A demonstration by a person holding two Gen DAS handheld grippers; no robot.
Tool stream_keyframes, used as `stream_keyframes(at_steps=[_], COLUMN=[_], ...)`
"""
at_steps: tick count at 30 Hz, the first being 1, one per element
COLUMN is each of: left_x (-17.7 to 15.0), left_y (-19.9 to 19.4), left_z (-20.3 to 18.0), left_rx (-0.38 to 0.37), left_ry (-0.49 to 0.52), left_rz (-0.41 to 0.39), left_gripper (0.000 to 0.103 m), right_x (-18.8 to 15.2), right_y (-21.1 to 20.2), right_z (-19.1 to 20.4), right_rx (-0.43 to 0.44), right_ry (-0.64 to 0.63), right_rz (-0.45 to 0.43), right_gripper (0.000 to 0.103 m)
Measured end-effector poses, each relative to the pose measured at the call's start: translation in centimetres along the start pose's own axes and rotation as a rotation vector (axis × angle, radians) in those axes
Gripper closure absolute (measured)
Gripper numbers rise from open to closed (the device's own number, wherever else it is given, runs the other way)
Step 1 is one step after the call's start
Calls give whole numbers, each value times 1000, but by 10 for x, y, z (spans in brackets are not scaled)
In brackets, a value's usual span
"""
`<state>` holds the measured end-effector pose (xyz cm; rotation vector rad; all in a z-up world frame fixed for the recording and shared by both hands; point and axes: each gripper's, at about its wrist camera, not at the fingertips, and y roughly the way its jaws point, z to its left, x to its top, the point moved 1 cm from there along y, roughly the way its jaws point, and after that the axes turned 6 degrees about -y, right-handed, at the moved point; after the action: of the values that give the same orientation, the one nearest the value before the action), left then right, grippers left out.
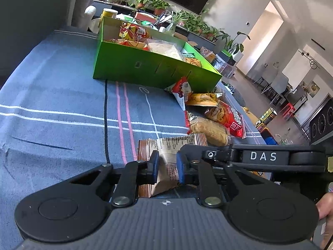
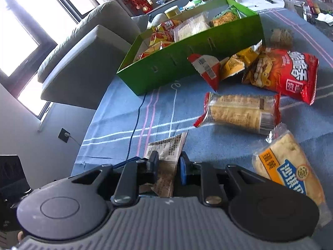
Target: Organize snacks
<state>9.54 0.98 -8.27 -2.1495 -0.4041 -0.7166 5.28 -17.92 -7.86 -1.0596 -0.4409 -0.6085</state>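
Observation:
A brown printed snack packet (image 1: pixel 166 145) lies on the blue cloth. My left gripper (image 1: pixel 167 166) is shut on its near end. My right gripper (image 2: pixel 168 166) is shut on the same packet (image 2: pixel 166 148) from the other side; its black body shows in the left wrist view (image 1: pixel 260 156). A green box (image 1: pixel 145 66) holding several snack bags stands farther back, also in the right wrist view (image 2: pixel 187 58). Loose snacks lie near it: a red chips bag (image 2: pixel 291 73), a cracker pack (image 2: pixel 239 112), a bread pack (image 2: pixel 289 166).
A red-white packet (image 2: pixel 206 68) and a yellow packet (image 2: pixel 235 62) lean on the box front. A grey sofa (image 2: pixel 83 52) stands beyond the table's left edge. A shelf of potted plants (image 1: pixel 158 4) is behind the box. A black cable (image 1: pixel 106 114) crosses the cloth.

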Motion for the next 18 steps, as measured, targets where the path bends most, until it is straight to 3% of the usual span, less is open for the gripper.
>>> stream_keyframes(at_steps=[3, 4, 9, 11, 14, 18], left_x=[0, 0, -3, -3, -7, -18], left_y=[4, 7, 8, 10, 16, 24], left_z=[2, 4, 1, -2, -14, -30], left_rx=[1, 5, 21, -3, 0, 43], left_ry=[-8, -15, 31, 59, 159, 297], left_rz=[13, 28, 21, 29, 39, 5], left_gripper=[79, 69, 52, 39, 27, 23], right_x=[2, 3, 4, 5, 7, 7], right_y=[1, 2, 3, 3, 6, 10], right_z=[-2, -3, -1, 0, 0, 5], right_rx=[-5, -8, -89, -95, -99, -115], right_ry=[1, 4, -56, -69, -83, -130], right_rz=[0, 2, -25, -27, -22, -15], right_gripper=[35, 36, 41, 42, 42, 42])
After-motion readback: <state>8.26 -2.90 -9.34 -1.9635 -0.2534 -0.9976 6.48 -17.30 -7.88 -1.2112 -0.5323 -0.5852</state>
